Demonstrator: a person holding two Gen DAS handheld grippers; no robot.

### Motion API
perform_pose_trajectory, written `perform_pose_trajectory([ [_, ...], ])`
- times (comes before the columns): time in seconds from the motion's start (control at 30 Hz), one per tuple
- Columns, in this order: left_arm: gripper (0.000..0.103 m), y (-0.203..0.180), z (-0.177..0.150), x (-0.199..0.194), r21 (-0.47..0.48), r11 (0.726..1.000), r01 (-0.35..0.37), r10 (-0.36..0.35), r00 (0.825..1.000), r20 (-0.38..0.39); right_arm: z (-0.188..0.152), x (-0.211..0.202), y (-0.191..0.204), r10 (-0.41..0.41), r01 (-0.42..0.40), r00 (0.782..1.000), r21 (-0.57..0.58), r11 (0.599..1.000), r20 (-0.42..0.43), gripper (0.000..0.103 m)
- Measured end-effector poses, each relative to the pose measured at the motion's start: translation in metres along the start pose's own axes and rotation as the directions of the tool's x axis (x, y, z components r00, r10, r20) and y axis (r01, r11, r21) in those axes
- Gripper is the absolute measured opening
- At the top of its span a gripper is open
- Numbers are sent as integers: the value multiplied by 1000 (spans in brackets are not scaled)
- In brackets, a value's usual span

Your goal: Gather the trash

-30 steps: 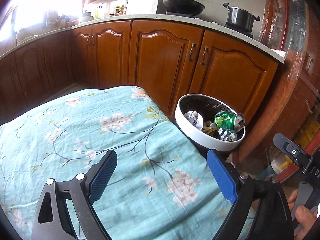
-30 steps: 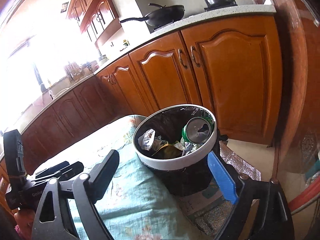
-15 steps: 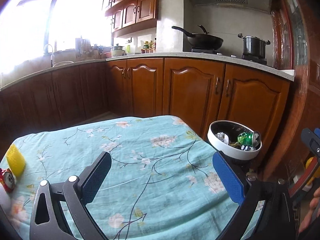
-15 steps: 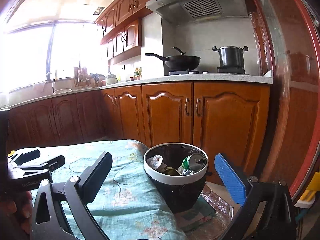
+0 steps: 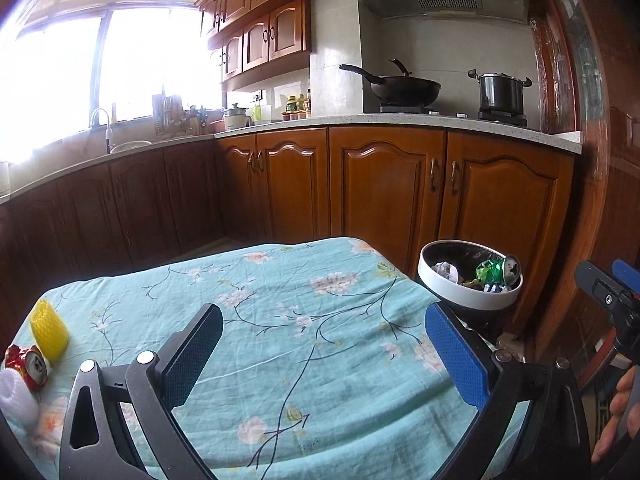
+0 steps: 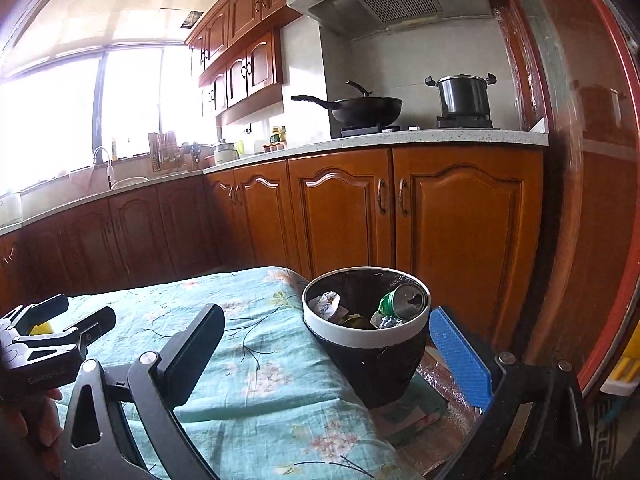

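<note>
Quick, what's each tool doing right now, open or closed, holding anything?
Left tool: open, holding nothing, above the floral tablecloth.
Right tool: open, holding nothing, near the trash bin.

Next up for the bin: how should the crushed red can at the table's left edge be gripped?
Grip the crushed red can across its dented sides, coming from above with the left hand-held gripper. It lies tipped, its top facing the camera, squeezed between yellow foam netting and a white object.

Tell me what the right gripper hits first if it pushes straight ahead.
Most likely the trash bin: it sits between the open right gripper fingers' line, just ahead. Depth is uncertain; the gripper might pass over the rim toward the cabinet doors.
</note>
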State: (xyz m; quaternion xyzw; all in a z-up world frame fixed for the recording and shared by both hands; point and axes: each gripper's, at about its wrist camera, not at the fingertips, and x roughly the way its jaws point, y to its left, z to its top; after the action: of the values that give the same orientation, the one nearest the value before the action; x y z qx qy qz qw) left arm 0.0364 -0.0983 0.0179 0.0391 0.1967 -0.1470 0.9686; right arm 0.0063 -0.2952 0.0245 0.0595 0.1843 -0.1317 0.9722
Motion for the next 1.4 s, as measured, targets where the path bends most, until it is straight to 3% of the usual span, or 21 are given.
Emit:
perform_pose_trajectory([
  [1.4, 102, -4, -2, 2, 44, 998, 38, -37, 999, -17, 1, -4, -4, -9, 9, 1000, 10, 1000, -3, 103],
])
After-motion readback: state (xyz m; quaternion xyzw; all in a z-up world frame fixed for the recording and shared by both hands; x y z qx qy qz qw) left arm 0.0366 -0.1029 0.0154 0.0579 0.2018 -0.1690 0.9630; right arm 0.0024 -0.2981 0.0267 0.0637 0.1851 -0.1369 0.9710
